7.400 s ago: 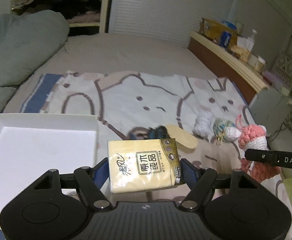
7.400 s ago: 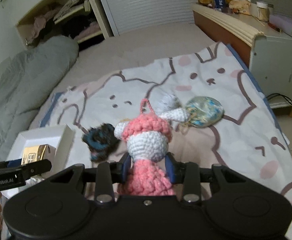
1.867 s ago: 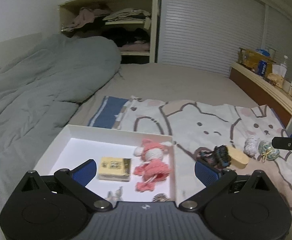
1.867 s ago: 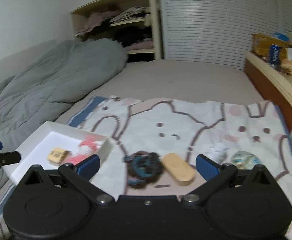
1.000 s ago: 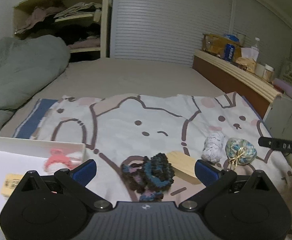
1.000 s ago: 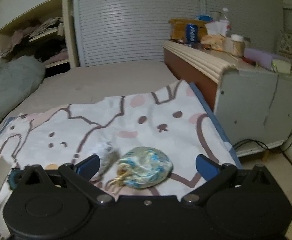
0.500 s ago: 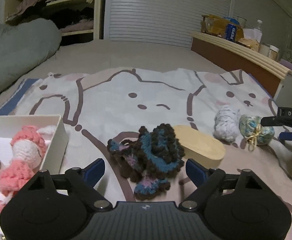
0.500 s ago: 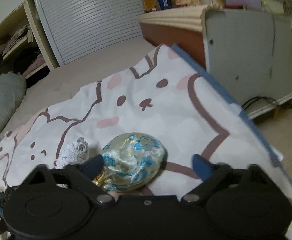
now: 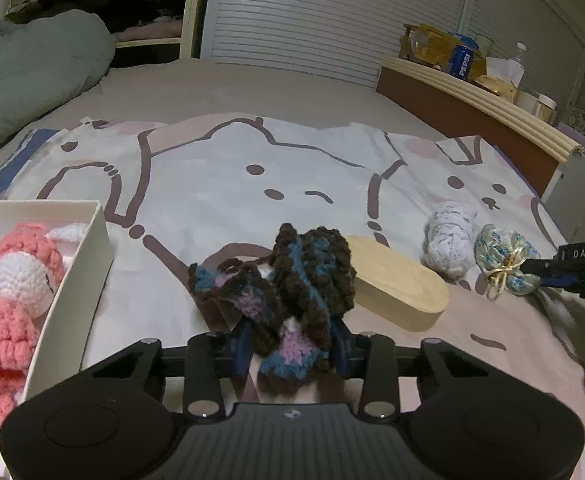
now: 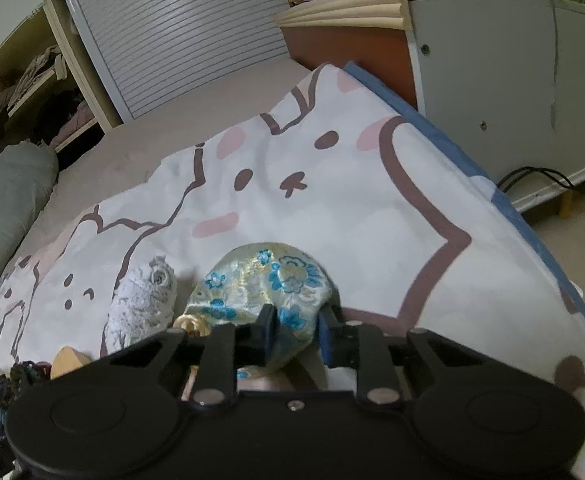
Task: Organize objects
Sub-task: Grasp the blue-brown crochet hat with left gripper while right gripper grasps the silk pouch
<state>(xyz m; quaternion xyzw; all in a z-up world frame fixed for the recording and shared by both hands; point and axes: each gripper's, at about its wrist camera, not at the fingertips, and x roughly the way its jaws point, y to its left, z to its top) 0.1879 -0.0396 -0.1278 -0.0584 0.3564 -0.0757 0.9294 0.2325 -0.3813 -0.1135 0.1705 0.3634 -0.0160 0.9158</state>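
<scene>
Squeezing dark crochet piece (image 9: 292,292) with left gripper (image 9: 290,346), on cat blanket (image 9: 228,176) beside white box (image 9: 72,276) (pink doll (image 9: 16,280) inside). Right gripper (image 10: 294,334) pinches flowery silk pouch (image 10: 264,284) near blanket edge. Both grabbed, likely going into box next.

Crocheted doll (image 9: 16,280) in box (image 9: 74,276) at left, yarn bundle (image 9: 288,280), wooden block (image 9: 396,280), wool roll (image 9: 450,240), pouch (image 9: 500,256) rightward on blanket (image 9: 220,192)

Dim, soft-shadowed frames (fisheye-bent edges)
</scene>
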